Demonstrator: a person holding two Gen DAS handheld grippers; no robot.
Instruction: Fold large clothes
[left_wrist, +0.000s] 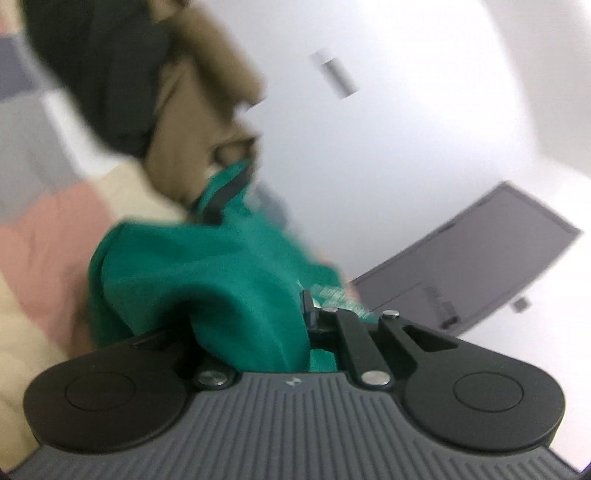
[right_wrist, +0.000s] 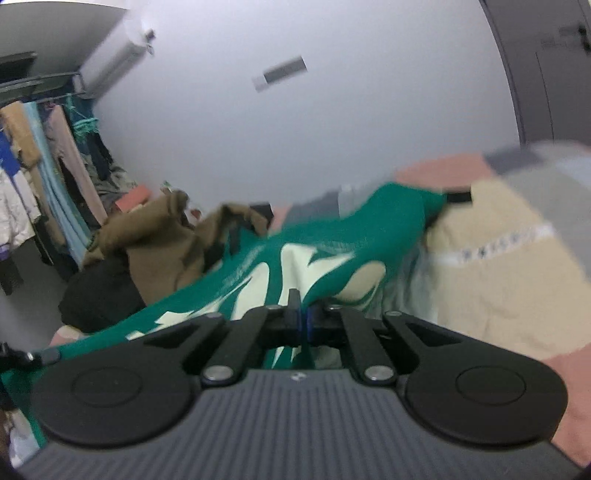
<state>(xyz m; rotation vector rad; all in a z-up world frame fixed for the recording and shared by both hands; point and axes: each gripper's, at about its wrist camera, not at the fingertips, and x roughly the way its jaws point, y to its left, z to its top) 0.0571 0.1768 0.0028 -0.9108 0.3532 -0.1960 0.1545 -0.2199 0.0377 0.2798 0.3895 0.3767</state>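
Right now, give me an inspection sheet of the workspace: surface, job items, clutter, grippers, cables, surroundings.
Surface: patchwork bedding in pink, cream and grey.
Job's things: green garment with a cream print, lifted and stretched between both grippers.
Clutter: brown garment and black garment heaped behind it.
Grippers: left gripper shut on green fabric; right gripper shut on its edge.
Cables: nothing seen.
Surroundings: white wall, air conditioner, clothes rack, grey door.

Both grippers, left (left_wrist: 295, 314) and right (right_wrist: 301, 317), show black linkages, silver screws, round side discs, ribbed grey housings.
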